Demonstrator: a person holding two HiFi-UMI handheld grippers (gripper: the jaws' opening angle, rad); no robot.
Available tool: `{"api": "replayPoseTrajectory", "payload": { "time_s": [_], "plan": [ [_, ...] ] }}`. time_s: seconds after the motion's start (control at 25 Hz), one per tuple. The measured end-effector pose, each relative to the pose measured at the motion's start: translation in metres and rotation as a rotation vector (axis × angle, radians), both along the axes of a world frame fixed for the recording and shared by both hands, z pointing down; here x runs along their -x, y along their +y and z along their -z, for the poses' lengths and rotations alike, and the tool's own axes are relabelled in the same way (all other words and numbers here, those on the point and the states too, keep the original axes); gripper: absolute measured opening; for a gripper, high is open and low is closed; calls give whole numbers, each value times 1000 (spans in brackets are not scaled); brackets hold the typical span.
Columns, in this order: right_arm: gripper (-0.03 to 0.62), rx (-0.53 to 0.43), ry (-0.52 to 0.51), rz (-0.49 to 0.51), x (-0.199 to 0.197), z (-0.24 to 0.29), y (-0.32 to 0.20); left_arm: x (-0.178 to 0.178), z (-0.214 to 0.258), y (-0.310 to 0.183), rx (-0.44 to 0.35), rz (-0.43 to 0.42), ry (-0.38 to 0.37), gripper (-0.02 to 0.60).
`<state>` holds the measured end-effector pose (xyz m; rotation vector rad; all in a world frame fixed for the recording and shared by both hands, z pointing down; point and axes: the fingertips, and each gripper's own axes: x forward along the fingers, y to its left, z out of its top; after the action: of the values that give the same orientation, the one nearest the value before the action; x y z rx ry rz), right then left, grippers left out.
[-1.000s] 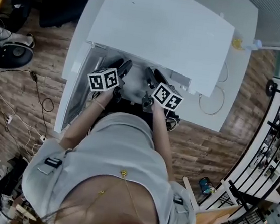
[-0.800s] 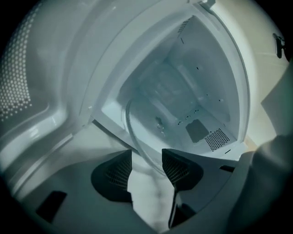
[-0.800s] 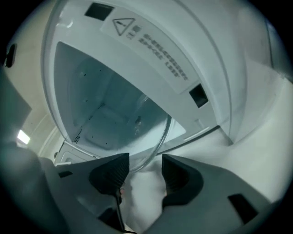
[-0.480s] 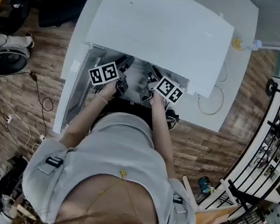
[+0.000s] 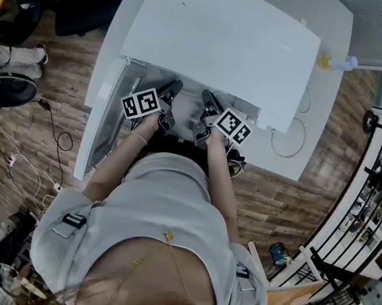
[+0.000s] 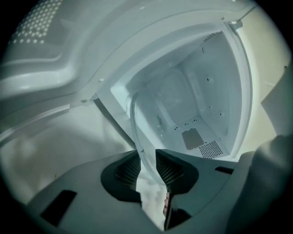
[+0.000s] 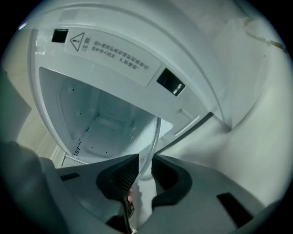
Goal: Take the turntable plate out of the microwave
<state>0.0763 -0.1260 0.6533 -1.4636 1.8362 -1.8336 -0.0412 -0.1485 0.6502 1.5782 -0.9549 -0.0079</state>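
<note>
Turntable plate: clear glass, at the mouth of the microwave cavity, w/ its near rim running up between both claws. The rest of the disc reaches toward the far wall, and being see-through it's hard to trace. Door hangs open at left.

L gripper: jaws have just been closing, and the ribbed pads now look pinched onto the rim's left part. R gripper: jaws also just closing, and clamped the same way on the rim's right part. Both claws point down into the opening, side by side, just apart.

Step in hand, as I read it: the two-handed grab is made and the pull-out hasn't begun. Can't tell if the plate is off its hub or roller ring yet.

Next move prob. calls for a small even lift w/ both hands to free the disc. Then draw it straight toward the near side, kept level and clear of the cavity lip and door. Glass on thin pad contact could slip or tip if one hand leads.
</note>
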Motion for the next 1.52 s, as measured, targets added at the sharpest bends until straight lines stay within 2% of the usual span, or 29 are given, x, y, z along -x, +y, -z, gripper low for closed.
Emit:
{"api": "replayPoseTrajectory", "payload": {
  "time_s": [0.8, 0.88, 0.96, 1.12, 1.52],
  "plan": [
    [87, 22, 8, 28, 8, 2, 36, 8, 0, 36, 19, -14, -4, 118],
    [86, 17, 7, 25, 8, 2, 36, 8, 1, 34, 3, -21, -29, 118],
    [84, 19, 3, 19, 7, 2, 36, 10, 1, 28, -31, -27, -74, 146],
    [84, 23, -1, 28, 8, 3, 37, 21, 1, 7, -30, 33, -58, 164],
    [84, 30, -21, 32, 9, -1, 37, 24, -5, -19, -17, 100, -32, 160]
  ]
}}
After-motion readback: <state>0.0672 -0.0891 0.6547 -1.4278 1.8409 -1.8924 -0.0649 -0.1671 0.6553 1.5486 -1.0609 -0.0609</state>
